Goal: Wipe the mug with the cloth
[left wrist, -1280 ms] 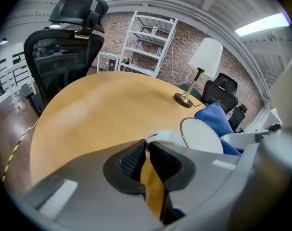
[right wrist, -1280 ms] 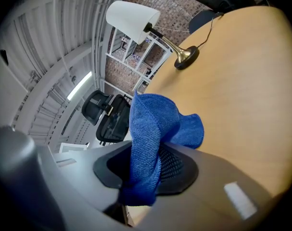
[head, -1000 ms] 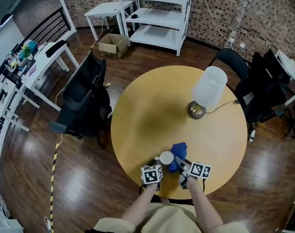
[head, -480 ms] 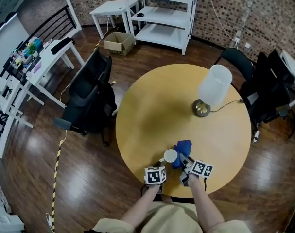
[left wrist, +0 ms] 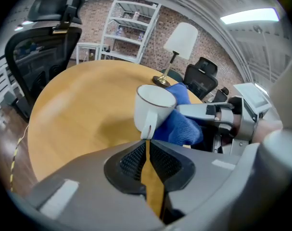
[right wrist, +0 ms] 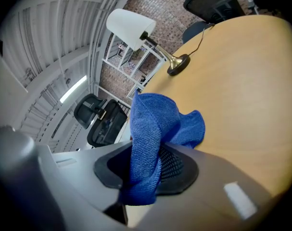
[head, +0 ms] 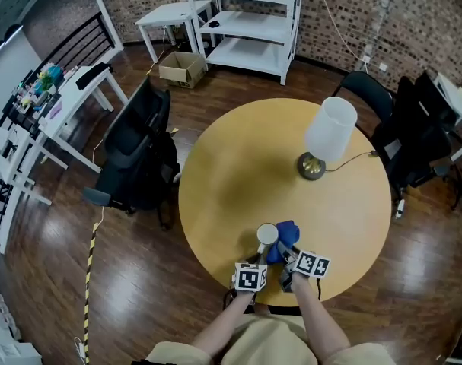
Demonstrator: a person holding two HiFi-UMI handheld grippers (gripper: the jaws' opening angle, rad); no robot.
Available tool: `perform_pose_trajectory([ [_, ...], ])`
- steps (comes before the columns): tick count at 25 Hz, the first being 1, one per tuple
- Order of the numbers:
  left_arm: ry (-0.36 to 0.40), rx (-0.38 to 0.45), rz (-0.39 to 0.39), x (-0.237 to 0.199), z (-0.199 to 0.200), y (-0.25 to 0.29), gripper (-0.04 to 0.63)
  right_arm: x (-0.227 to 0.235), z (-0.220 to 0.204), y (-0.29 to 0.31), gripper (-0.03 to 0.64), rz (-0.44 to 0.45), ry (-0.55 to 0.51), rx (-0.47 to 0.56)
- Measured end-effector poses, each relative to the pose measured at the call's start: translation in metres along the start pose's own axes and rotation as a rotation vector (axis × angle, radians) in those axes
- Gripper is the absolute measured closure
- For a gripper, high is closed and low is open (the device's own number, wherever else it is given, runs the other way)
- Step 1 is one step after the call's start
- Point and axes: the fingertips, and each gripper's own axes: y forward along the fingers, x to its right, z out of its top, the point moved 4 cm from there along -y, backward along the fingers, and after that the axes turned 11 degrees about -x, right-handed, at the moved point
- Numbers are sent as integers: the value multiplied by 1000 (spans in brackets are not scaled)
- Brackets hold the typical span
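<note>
A white mug (head: 267,234) hangs just above the near edge of the round table (head: 238,166). My left gripper (head: 259,255) is shut on its handle (left wrist: 147,130), and the mug (left wrist: 153,109) tilts with its mouth up. My right gripper (head: 286,255) is shut on a blue cloth (head: 285,239). In the left gripper view the cloth (left wrist: 182,124) is bunched against the mug's right side. In the right gripper view the cloth (right wrist: 153,129) stands up from between the jaws of my right gripper (right wrist: 146,162) and hides the mug.
A table lamp (head: 327,134) with a white shade stands at the table's far right, its cord running off the edge. Black office chairs (head: 135,154) stand left and right (head: 402,139) of the table. White shelving (head: 250,21) and a cardboard box (head: 179,68) are at the back.
My left gripper has moved right with the mug and rolled a little, bringing the mug closer to the cloth. The right gripper with the cloth has stayed about where it was.
</note>
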Motion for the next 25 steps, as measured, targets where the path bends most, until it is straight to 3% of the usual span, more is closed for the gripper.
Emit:
perform_pose_trajectory([
  [4,147,7,-16,27,7,5,581,-10,-14,5,508,18,-78,-89],
  [8,166,8,-17,25,-2,1,583,-9,-15,-2,503,35,-92,-108],
  [12,134,73,-24,8,-2,-30,574,-11,-14,-9,502,44,-117,-99],
  [14,118,117,-21,-11,16,-43,482,-7,-10,-11,500,34,-123,-92],
  [16,156,121,-13,-27,49,-45,377,-2,-3,-12,499,18,-136,-91],
  [19,335,28,-19,-33,99,-30,296,-1,7,-9,499,2,-174,-104],
  [22,598,-172,-73,-22,117,4,298,-10,18,-2,495,12,-201,-114],
  [24,716,-301,-72,-20,114,22,378,-15,23,4,495,33,-190,-112],
  [25,730,-329,-48,-22,113,28,497,-16,24,7,495,46,-174,-109],
])
